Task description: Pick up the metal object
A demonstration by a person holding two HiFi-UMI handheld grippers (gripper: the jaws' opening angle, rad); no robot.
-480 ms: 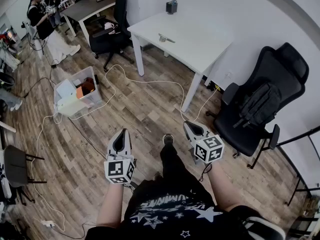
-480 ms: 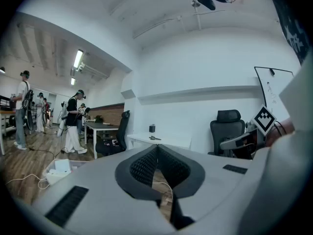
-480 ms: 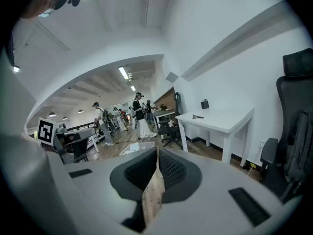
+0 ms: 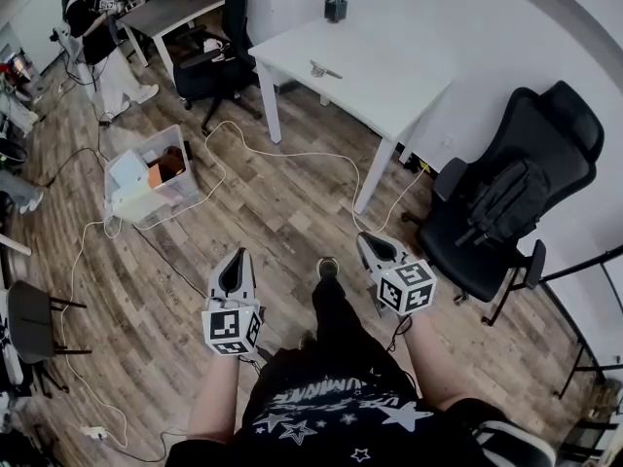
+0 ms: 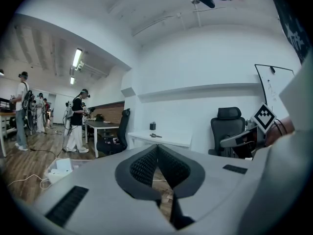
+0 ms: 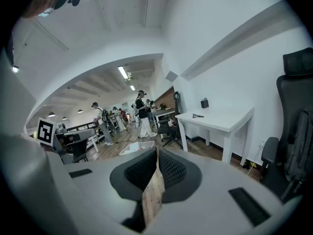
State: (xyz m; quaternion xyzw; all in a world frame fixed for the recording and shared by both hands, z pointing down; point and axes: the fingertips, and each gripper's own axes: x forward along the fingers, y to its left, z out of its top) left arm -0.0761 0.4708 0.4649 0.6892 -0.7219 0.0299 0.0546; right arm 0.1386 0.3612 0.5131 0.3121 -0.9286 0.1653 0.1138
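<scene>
The metal object (image 4: 324,69) is a small grey piece that lies on the white table (image 4: 389,90) far ahead of me. It also shows as a thin sliver on the tabletop in the left gripper view (image 5: 155,135) and in the right gripper view (image 6: 197,115). My left gripper (image 4: 240,254) and right gripper (image 4: 365,238) hang at waist height over the wooden floor, well short of the table. Both point toward it. Each one's jaws meet at the tips with nothing between them, the left gripper (image 5: 157,148) and the right gripper (image 6: 157,151).
A small black box (image 4: 336,8) stands at the table's far edge. A black office chair (image 4: 506,202) is to the right and another (image 4: 219,61) left of the table. A plastic bin (image 4: 146,178) and white cables (image 4: 292,159) lie on the floor. People stand far left.
The grippers hold their place. A person at the far left has stepped a little to the right by the dark desk.
</scene>
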